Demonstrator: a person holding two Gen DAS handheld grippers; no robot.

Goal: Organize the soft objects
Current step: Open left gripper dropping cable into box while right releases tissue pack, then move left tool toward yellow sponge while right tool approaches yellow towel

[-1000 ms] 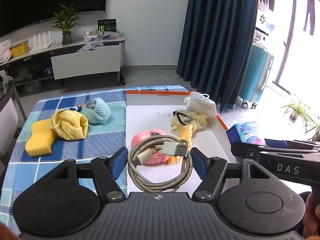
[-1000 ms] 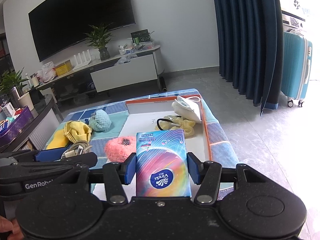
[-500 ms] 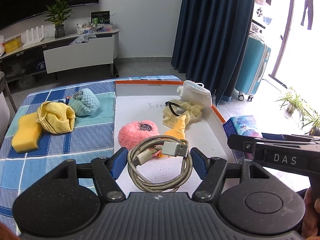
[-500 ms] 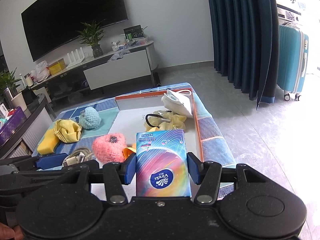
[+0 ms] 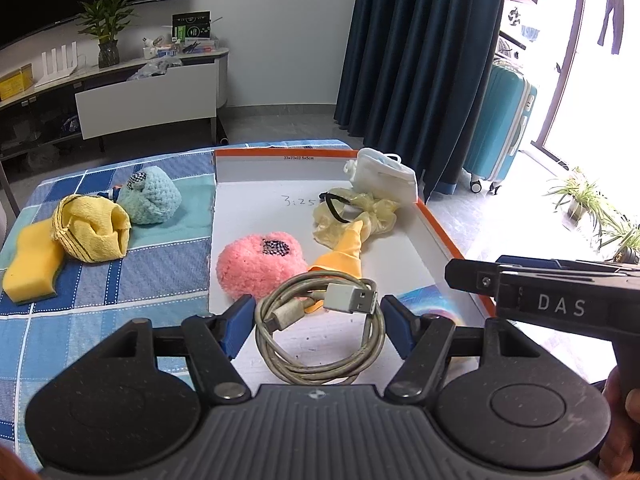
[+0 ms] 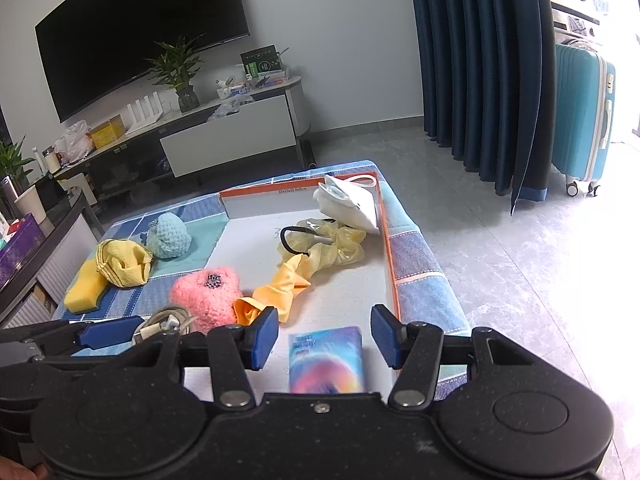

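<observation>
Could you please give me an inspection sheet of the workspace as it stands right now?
Surface: checked blue cloth; white tray, orange rim.
Job's things: in tray, pink plush, tissue pack, face mask, yellow scrunchie; on cloth, yellow towel, sponge, teal knit.
Clutter: nothing seen.
Grippers: left claw shut on cable coil; right claw open above tissue pack.
Cables: coil only.
Surroundings: suitcase, curtain.

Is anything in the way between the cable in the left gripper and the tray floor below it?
Nothing visible blocks it. The coiled USB cable hangs in the left gripper over bare tray floor; the pink plush lies just beyond.
</observation>
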